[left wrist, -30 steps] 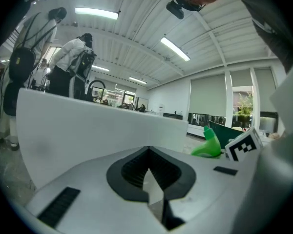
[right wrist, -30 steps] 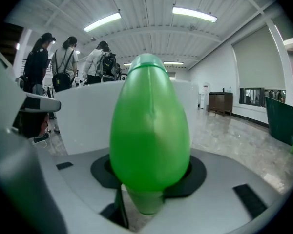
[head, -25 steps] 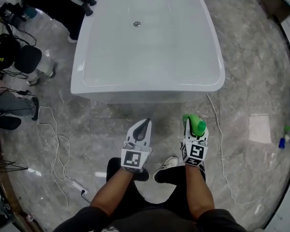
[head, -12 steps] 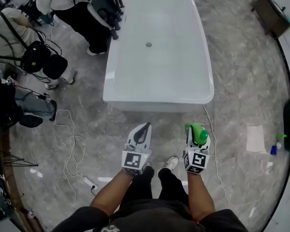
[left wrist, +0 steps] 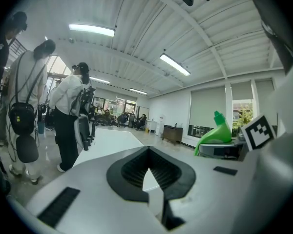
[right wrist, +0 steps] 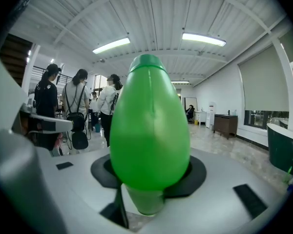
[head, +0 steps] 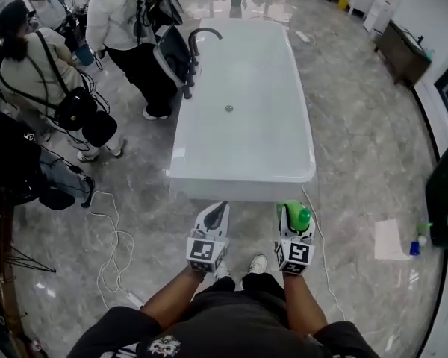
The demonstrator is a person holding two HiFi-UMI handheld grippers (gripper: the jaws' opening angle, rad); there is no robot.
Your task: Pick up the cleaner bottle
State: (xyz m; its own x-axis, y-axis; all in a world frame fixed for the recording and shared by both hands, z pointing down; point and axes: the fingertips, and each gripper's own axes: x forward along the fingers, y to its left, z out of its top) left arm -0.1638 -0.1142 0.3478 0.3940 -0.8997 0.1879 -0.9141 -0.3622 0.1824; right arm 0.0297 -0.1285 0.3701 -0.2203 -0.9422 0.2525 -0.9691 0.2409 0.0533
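Observation:
The green cleaner bottle [head: 298, 215] is clamped between the jaws of my right gripper [head: 293, 212], held level in front of my body over the grey marble floor. In the right gripper view the bottle [right wrist: 149, 130] fills the centre, gripped by the black pads [right wrist: 195, 172] of the right gripper [right wrist: 149, 177]. My left gripper [head: 216, 212] is beside it on the left, shut and empty. In the left gripper view the left gripper's [left wrist: 147, 155] tips meet, and the bottle [left wrist: 216, 133] shows at the right.
A long white bathtub [head: 209, 183] with a black faucet [head: 197, 36] lies just ahead on the floor. Several people [head: 127, 21] stand at its far left. White cables [head: 108, 233] trail on the floor at left. Small bottles [head: 417, 242] stand by a dark cabinet [head: 442, 203] at right.
Both grippers have risen together, the right one still holding the green bottle. The head view has lifted with them, so the tub looks smaller and more of the room shows.

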